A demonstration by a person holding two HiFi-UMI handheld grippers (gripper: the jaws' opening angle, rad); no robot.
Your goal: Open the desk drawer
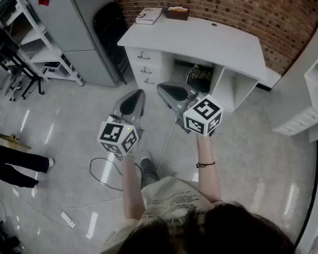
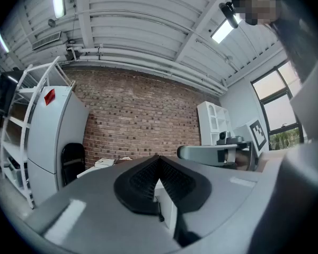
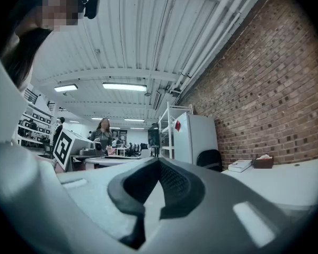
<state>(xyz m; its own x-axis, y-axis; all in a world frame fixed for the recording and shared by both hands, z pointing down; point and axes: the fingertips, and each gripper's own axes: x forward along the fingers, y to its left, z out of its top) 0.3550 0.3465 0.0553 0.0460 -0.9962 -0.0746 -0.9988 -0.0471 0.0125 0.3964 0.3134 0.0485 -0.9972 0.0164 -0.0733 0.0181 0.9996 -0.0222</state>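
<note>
The white desk (image 1: 201, 38) stands against the brick wall. Its three drawers, top (image 1: 143, 55), middle (image 1: 144, 69) and bottom (image 1: 148, 81), sit flush in its left side, each with a small dark handle. My left gripper (image 1: 133, 95) is shut with nothing in it and hangs over the floor, short of the drawers. My right gripper (image 1: 167, 89) is also shut and empty, just right of the bottom drawer and apart from it. In the left gripper view the jaws (image 2: 159, 160) meet at the tips; the right gripper view shows its jaws (image 3: 159, 165) closed beside the desk top (image 3: 286, 181).
A grey cabinet (image 1: 69, 25) and a black chair (image 1: 108, 20) stand left of the desk. A white box (image 1: 148, 16) and a brown box (image 1: 177, 12) lie on it. White shelving (image 1: 307, 99) is at the right. A cable (image 1: 103, 168) and power strip (image 1: 69, 219) cross the floor.
</note>
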